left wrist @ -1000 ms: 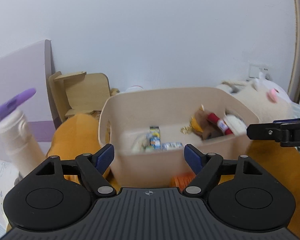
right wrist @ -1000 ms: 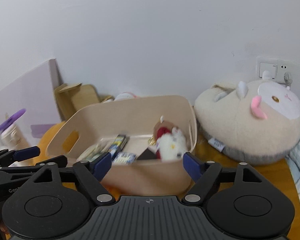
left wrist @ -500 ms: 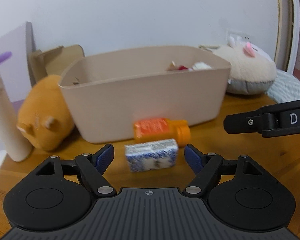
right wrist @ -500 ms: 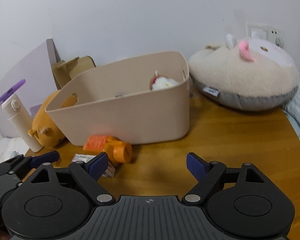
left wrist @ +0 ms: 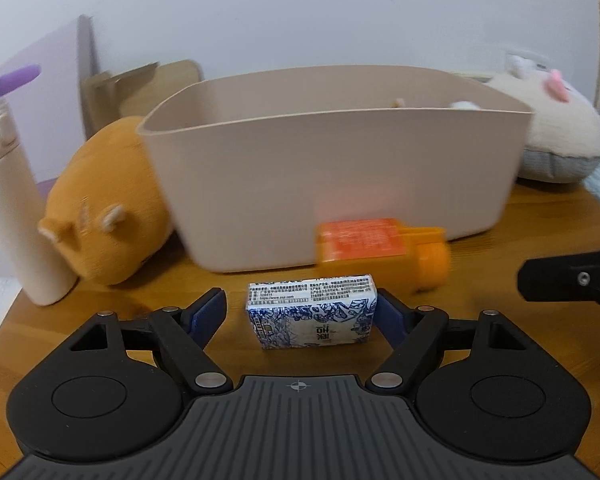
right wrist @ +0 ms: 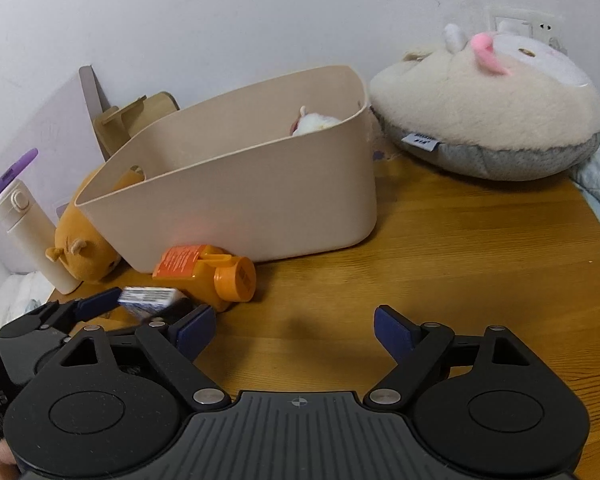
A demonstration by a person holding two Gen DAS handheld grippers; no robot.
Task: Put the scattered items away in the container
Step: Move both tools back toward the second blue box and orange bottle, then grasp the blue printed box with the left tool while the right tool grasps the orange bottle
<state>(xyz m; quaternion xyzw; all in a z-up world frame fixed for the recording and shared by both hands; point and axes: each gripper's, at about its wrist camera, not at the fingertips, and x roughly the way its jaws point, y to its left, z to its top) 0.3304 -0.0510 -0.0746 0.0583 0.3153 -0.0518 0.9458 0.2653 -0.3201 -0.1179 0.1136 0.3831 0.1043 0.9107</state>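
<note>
Left wrist view: the blue-and-white box (left wrist: 312, 312) lies on the table between the left gripper's (left wrist: 300, 312) spread fingers, long axis crosswise—right pad touching, left apart. Container (left wrist: 332, 168) sits just behind. Right gripper (right wrist: 294, 330) spread, empty, farther off.

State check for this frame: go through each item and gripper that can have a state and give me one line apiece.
left gripper: jaws open, straddling the box, no grip yet
right gripper: jaws open, nothing held
blue-and-white box: lying on the table, outside the bin
orange bottle: on its side, cap on, against the bin wall
beige bin: upright, open-topped, partly filled
white flask: upright, closed
</note>
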